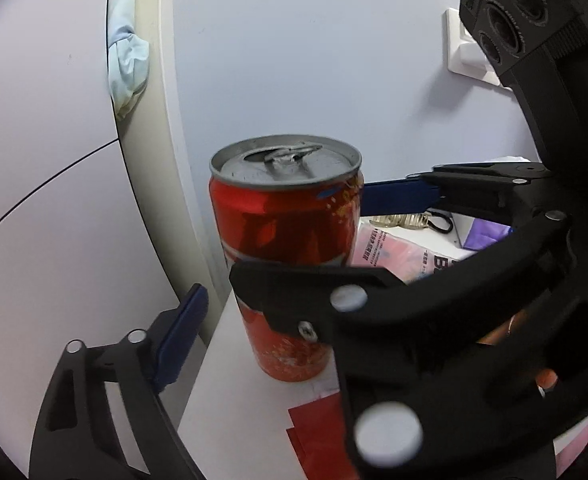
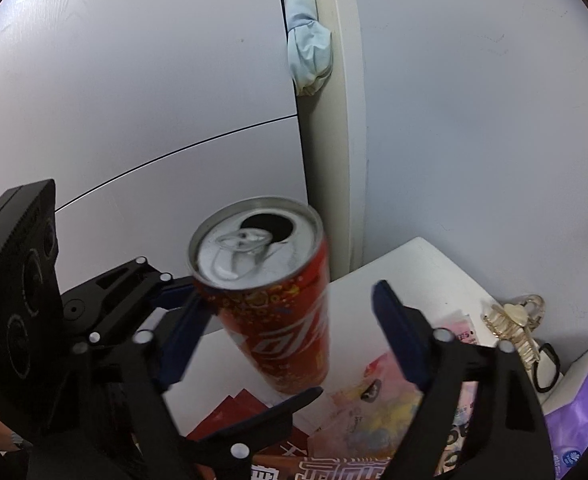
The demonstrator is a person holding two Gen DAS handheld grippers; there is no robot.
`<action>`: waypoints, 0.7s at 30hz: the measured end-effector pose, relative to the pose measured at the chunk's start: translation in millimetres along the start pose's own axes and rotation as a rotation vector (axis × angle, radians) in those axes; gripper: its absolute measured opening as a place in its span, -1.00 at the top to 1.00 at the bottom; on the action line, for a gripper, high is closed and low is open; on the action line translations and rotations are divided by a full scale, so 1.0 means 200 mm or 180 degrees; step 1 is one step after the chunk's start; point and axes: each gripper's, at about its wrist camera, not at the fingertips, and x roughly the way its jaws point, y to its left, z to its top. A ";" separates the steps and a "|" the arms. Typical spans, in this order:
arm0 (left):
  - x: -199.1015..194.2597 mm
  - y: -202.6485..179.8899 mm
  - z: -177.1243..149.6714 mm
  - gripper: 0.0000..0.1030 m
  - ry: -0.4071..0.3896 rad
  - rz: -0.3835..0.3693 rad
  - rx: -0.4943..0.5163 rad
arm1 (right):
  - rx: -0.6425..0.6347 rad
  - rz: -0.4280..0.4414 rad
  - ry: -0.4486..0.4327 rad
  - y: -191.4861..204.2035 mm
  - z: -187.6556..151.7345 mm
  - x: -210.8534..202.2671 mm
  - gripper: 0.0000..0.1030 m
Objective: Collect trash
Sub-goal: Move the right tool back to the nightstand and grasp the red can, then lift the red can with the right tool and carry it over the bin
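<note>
Two hand-held grippers meet crosswise at one red drink can (image 2: 270,312), the task's thing. The can stands near the left edge of a white table (image 2: 414,272), close to a pale wall. Its top is open and the pull tab is raised.

Right gripper (image 2: 290,292): the jaws are released and straddle the can. In the right wrist view the left blue pad lies just beside the can's wall, and whether it touches cannot be told. The right pad stands clearly apart, so nothing is clamped.

Left gripper (image 2: 256,340): it comes in from the left of the right wrist view, with one finger behind the can and the other in front of its base. In the left wrist view its left pad (image 1: 182,336) is clear of the can, with a gap of table edge between them. Its other finger is hidden behind the right gripper's linkage. The jaws are spread and are not pressing on the can.

Surroundings:
- Red paper (image 1: 318,432) lies flat in front of the can.
- A pink printed packet (image 1: 390,248) lies to the can's right.
- A clear hair claw (image 2: 514,320) and a black hair tie (image 2: 550,372) lie farther right.
- A purple tissue pack (image 2: 586,412) sits at the table's right end.
- A light-blue cloth (image 2: 308,48) hangs in the gap beside a grey cabinet door (image 2: 134,100).
- A white wall socket (image 1: 466,52) is on the wall.
</note>
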 end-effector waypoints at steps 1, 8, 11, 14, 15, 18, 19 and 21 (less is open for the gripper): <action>0.00 0.00 0.00 -0.49 -0.0003 -0.0006 0.0000 | 0.0002 0.0000 -0.0003 0.00 0.00 0.00 -0.43; 0.02 0.00 -0.01 -0.24 -0.0029 -0.0019 -0.0052 | 0.0011 0.0055 -0.0006 0.01 0.01 0.01 -0.11; 0.02 0.00 0.00 -0.09 -0.0041 -0.0031 -0.0037 | 0.0026 0.0070 -0.0014 0.01 0.01 0.01 -0.10; 0.00 -0.01 0.00 -0.04 -0.0039 -0.0032 -0.0030 | 0.0067 0.0080 -0.0034 0.00 0.01 -0.01 -0.10; -0.01 -0.02 0.00 -0.04 -0.0043 -0.0032 -0.0022 | 0.0074 0.0086 -0.0041 0.00 0.00 -0.02 -0.10; -0.04 -0.04 0.01 -0.04 -0.0041 -0.0040 0.0000 | 0.0118 0.0121 -0.0059 0.01 0.00 -0.06 -0.09; -0.07 -0.06 0.01 -0.04 -0.0043 -0.0036 0.0010 | 0.0139 0.0141 -0.0071 0.01 0.00 -0.09 -0.09; -0.12 -0.08 0.01 -0.04 -0.0050 -0.0033 0.0023 | 0.0140 0.0156 -0.0087 0.02 -0.01 -0.12 -0.09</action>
